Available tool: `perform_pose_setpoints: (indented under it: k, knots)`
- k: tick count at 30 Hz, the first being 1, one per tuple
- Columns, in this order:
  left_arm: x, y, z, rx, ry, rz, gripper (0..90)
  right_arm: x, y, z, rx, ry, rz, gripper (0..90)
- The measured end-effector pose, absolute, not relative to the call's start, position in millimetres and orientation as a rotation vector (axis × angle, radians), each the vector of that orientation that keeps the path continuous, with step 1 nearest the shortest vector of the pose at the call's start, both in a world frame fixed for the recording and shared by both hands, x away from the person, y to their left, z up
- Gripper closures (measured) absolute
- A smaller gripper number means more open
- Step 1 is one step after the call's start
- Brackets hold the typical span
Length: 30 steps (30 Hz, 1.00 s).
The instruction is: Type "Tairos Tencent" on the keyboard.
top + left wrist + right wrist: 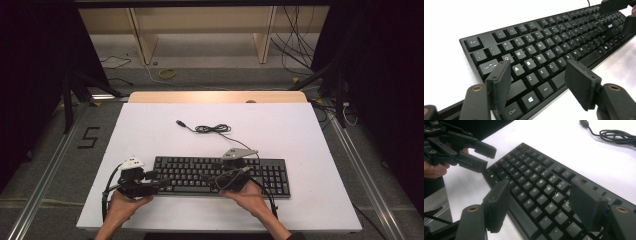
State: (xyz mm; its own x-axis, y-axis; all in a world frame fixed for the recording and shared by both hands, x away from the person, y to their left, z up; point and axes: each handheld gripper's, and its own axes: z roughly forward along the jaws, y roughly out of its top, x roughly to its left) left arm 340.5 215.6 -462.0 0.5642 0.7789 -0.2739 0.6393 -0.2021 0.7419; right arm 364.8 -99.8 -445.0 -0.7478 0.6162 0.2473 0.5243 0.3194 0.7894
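Black keyboard [222, 175], near the front edge of the white surface [150, 125], cable [212, 128] coiled behind; left gripper [159, 182] and right gripper [214, 181] poised over its keys, fingers open and empty; step: approach; next, likely closing on the keyboard's edges.

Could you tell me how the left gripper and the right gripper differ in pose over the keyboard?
The left gripper sits at the keyboard's left end, jaws over its near-left keys; the right gripper hangs over the middle keys. The left gripper carries a white top, whereas the right gripper bears a grey three-cornered plate. In both gripper views, the jaws stand open with nothing between them.
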Motion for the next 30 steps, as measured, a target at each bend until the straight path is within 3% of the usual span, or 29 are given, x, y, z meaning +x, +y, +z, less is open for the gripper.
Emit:
perform_pose_setpoints:
  k: [11, 18, 25, 30]
  knots:
    - [338.7, 220.3, -463.6, 1.946, 1.159, 0.225, 50.2, 375.3, -86.7, -448.6, 1.078, 2.484, 1.385, 41.5]
    - [337.5, 221.7, -464.9, 1.967, 1.173, 0.251, 65.7, 380.1, -76.6, -449.0, 1.061, 2.497, 1.363, 48.1]
    - [337.9, 222.0, -467.1, 2.027, 1.179, 0.289, 84.3, 385.1, -61.6, -450.2, 1.032, 2.525, 1.328, 64.3]
    - [339.3, 222.8, -468.3, 2.048, 1.185, 0.294, 88.9, 388.3, -48.2, -452.0, 1.01, 2.549, 1.291, 76.7]
